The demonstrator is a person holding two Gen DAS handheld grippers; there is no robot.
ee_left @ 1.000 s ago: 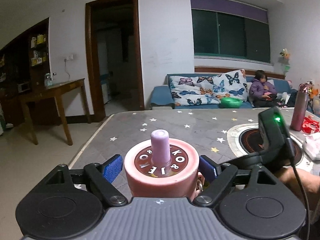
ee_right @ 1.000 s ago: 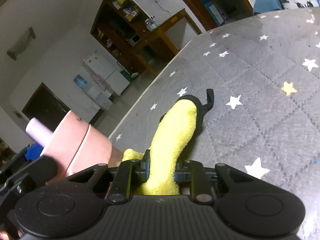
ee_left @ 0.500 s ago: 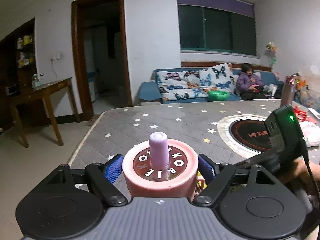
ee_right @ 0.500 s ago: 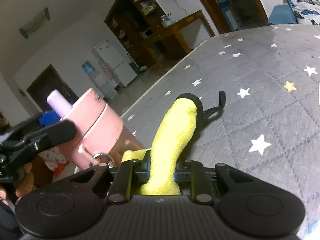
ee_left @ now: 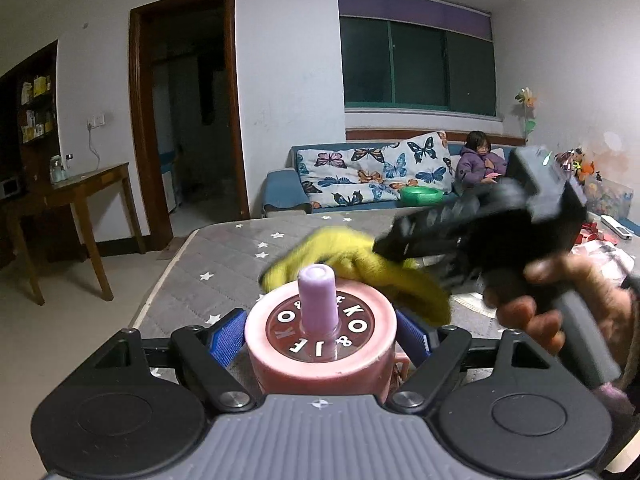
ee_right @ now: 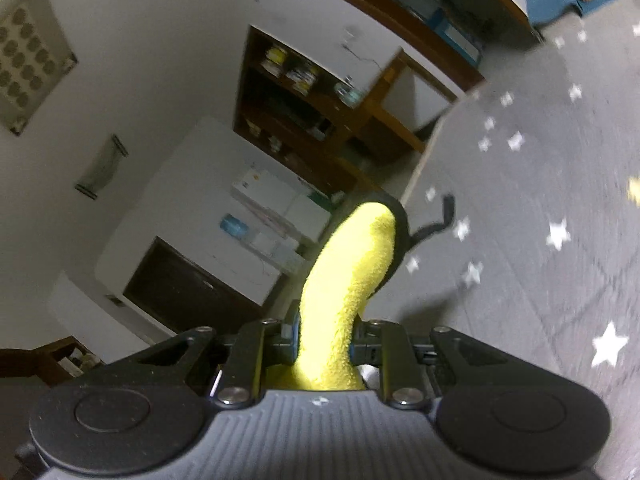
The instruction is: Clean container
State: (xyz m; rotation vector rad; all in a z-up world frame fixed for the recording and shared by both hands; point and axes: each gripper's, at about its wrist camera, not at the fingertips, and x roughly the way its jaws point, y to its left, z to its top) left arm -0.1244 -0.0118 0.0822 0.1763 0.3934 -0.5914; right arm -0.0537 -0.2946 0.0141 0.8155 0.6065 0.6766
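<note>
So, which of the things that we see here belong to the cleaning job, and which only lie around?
Belong to the job:
- pink container, clamped in left gripper
- yellow cloth, clamped in right gripper

Only lying around:
- green bowl
- wooden side table
- butterfly blanket
- starred table cover

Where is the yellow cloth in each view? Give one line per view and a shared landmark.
Left wrist: the yellow cloth is blurred, centre right, just behind the pink container, hanging from the right claw.
Right wrist: the cloth rises at bottom centre, pinched in that claw.
Shared landmark: the grey star-patterned table cover.
</note>
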